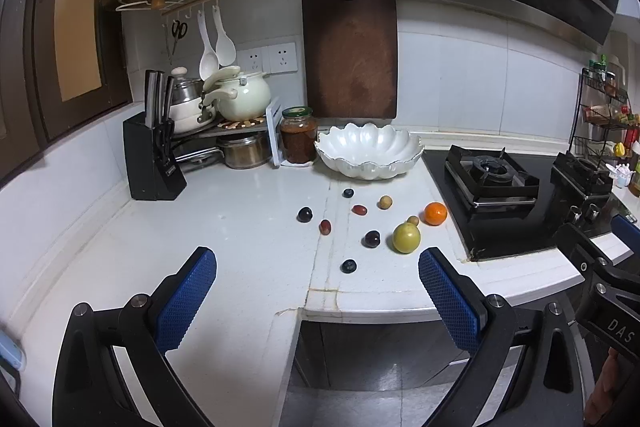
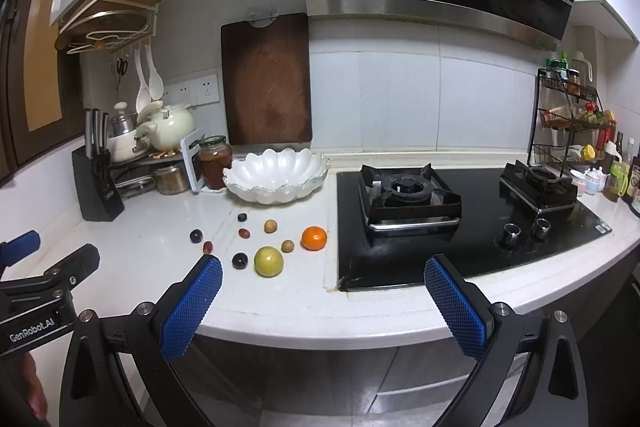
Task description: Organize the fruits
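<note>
**Fruit scattered on the worktop, both grippers waiting**

Nothing is picked up yet; the sorting looks about to begin. The left gripper [image 1: 318, 291] and right gripper [image 2: 323, 297] hang at the worktop's [image 1: 240, 227] front edge, jaws wide apart and empty. The fruit lies loose mid-worktop, beside the stove [image 2: 440, 227]: an orange [image 2: 314, 238], a yellow-green fruit [image 2: 269, 261], dark plums, small red and tan pieces. An empty white bowl [image 2: 276, 179] stands behind them, near the back edge. The next move likely calls for reaching forward and closing gently on one fruit.
</note>
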Motion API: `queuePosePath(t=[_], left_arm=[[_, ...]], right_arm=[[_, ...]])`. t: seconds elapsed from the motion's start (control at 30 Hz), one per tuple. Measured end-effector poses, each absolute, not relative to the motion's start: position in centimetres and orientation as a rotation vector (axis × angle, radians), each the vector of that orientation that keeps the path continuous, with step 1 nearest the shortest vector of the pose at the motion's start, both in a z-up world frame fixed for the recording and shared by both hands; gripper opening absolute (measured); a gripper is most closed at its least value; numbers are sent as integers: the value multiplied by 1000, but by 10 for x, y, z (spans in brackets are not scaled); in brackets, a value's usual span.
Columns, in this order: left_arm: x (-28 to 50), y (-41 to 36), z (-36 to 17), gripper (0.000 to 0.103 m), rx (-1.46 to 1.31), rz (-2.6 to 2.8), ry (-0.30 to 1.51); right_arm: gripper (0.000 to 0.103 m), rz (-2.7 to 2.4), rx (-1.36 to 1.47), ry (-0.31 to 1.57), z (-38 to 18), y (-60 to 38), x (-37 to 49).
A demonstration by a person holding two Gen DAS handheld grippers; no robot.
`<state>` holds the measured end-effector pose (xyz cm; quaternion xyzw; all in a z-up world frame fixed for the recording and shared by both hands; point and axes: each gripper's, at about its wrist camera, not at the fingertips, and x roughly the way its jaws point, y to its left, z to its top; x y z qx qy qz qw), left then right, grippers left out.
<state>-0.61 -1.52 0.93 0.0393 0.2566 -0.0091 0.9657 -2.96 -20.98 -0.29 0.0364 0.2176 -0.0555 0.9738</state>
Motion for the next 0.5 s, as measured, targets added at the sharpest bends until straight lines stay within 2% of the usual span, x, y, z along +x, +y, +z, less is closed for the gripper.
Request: queuePosePath(t=[0.5], left_arm=[[-10, -17, 12, 103, 70, -17, 513]], right_arm=[[102, -103, 72, 423, -4, -213, -33]])
